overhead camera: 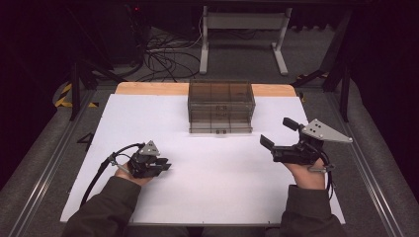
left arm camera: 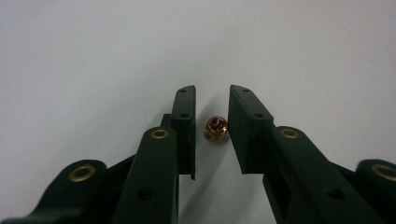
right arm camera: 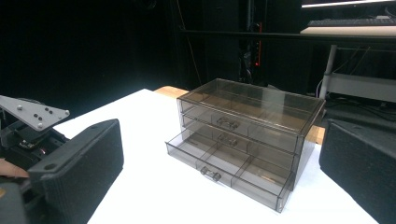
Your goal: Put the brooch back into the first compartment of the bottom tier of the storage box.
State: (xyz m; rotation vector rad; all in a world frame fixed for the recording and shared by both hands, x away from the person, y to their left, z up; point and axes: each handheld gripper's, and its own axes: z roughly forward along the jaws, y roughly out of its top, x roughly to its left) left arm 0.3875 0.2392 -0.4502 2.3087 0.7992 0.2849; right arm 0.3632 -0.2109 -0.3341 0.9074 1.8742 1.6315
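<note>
The left gripper [left arm camera: 212,128] brackets a small coppery round-headed screw [left arm camera: 216,128] on the white table [overhead camera: 207,187], jaws apart, not yet clamped. The right gripper [overhead camera: 279,133] waits wide open near the smoky transparent plastic drawer cabinet [right arm camera: 247,140], whose bottom drawer [right arm camera: 224,170] stands pulled out; judging by that, stowing remains.

A small round copper-coloured metal piece [left arm camera: 216,128], perhaps a screw or bead, lies on the white sheet at near left. At far centre stands a smoky clear drawer box [overhead camera: 221,106], upright, three tiers, its bottom drawer [right arm camera: 224,170] pulled out towards the near side
</note>
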